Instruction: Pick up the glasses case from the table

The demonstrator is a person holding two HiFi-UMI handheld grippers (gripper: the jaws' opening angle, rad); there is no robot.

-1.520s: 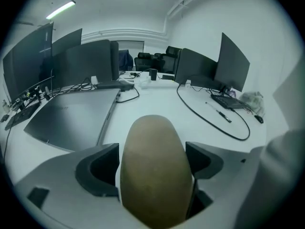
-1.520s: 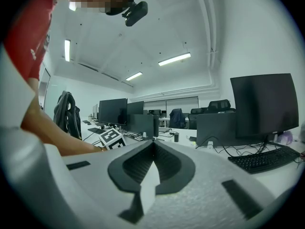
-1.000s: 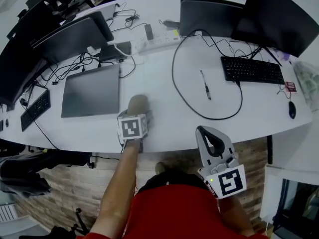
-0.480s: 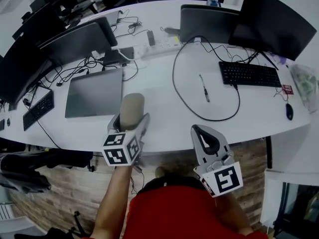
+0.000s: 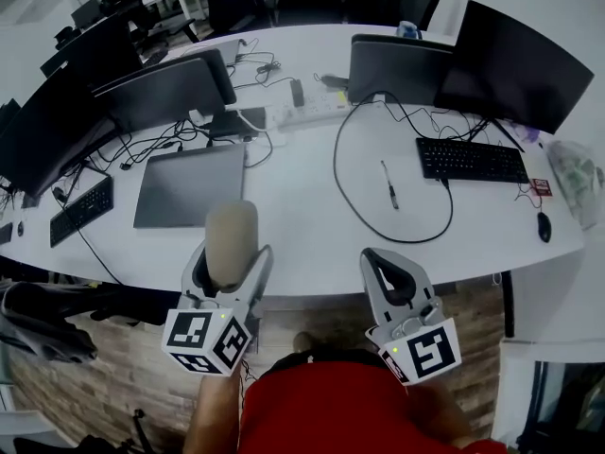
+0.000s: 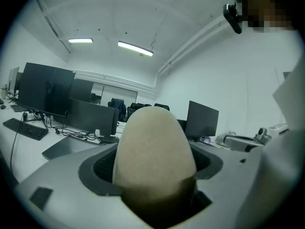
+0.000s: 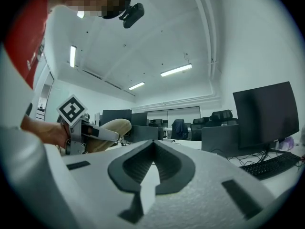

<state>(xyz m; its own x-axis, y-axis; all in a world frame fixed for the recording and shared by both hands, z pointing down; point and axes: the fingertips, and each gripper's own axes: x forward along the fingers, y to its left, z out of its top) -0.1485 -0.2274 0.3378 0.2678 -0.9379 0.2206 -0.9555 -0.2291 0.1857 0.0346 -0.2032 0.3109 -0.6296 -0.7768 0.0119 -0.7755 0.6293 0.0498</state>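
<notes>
My left gripper (image 5: 230, 258) is shut on the beige glasses case (image 5: 231, 242), which is lifted off the white table (image 5: 302, 211) near its front edge. In the left gripper view the case (image 6: 153, 159) fills the space between the jaws and points up and away. My right gripper (image 5: 386, 270) hangs shut and holds nothing, to the right of the case and over the table's front edge. From the right gripper view I see the case (image 7: 108, 132) held by the left gripper (image 7: 102, 135) at the left, and the right gripper (image 7: 153, 144) has its jaws touching.
On the table lie a closed grey laptop (image 5: 191, 183), a pen (image 5: 388, 183), a looping black cable (image 5: 378, 225), a black keyboard (image 5: 471, 160), a mouse (image 5: 543, 226) and a power strip (image 5: 307, 112). Several dark monitors (image 5: 510, 50) stand along the back.
The left gripper has pulled back toward me and risen with the case, off the table. The right gripper has barely moved.
</notes>
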